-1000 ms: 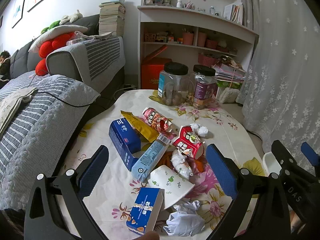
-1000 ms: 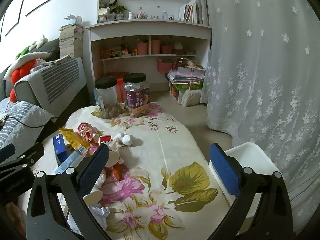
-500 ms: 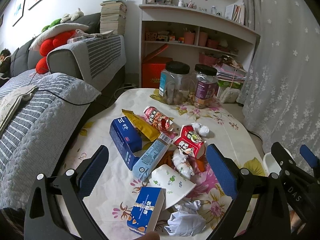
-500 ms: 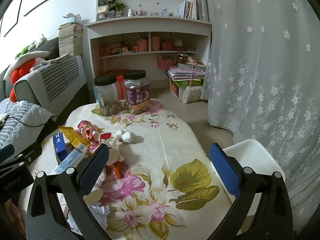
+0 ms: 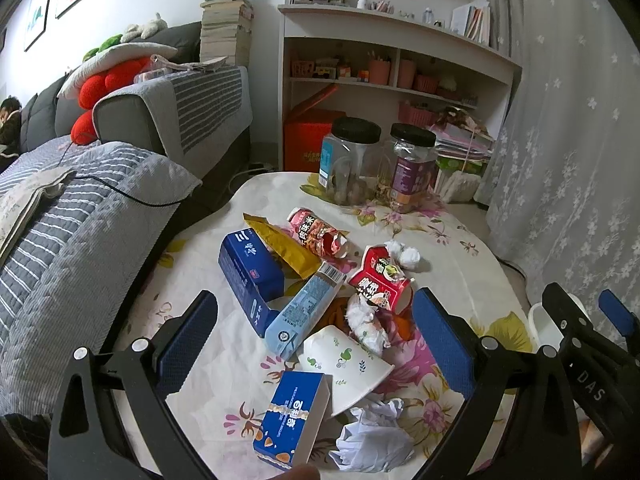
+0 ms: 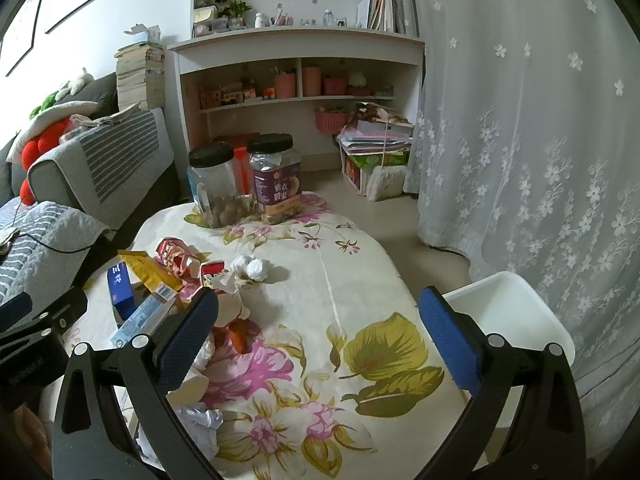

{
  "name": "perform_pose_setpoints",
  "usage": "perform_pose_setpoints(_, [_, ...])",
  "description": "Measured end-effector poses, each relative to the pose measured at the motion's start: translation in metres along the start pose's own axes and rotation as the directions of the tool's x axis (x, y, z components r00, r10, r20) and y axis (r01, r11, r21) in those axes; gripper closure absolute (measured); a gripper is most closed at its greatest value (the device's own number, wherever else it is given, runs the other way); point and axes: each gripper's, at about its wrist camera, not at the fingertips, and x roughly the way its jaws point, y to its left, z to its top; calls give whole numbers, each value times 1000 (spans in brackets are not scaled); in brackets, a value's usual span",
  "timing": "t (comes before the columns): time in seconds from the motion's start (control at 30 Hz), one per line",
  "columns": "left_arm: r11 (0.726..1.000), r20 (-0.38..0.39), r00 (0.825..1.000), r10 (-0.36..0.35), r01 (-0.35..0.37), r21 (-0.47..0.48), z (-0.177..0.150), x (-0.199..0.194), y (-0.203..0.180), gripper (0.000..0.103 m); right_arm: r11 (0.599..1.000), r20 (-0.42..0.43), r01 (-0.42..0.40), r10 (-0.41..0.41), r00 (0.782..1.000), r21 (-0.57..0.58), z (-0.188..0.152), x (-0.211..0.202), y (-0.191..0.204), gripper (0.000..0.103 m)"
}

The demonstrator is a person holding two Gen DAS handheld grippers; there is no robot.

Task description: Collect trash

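Trash lies in a heap on the flowered table (image 5: 208,356): a dark blue box (image 5: 248,272), a light blue carton (image 5: 306,308), a yellow wrapper (image 5: 280,244), a red snack tube (image 5: 320,232), a red cup (image 5: 380,280), a white paper cup (image 5: 344,360), a small blue box (image 5: 294,420) and crumpled paper (image 5: 372,436). My left gripper (image 5: 316,344) hangs open above the heap, holding nothing. My right gripper (image 6: 320,336) is open over the table's bare right half (image 6: 340,280). A white bin (image 6: 508,312) stands by the table's right edge.
Two black-lidded jars (image 5: 352,160) (image 5: 412,168) stand at the table's far end. A grey striped sofa (image 5: 80,220) runs along the left. Shelves (image 6: 300,92) and a lace curtain (image 6: 540,140) close the back and right.
Both grippers have drifted slightly forward and lower over the table. Nothing on the table has moved, and both grippers stay open.
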Motion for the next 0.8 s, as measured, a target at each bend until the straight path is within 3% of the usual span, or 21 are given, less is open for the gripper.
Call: perform_pose_setpoints(0.8, [1000,-18,1000,5,-5,-3,-1,5,3,8,1000,-24,-6,6,1000,0,-1,2,4,7])
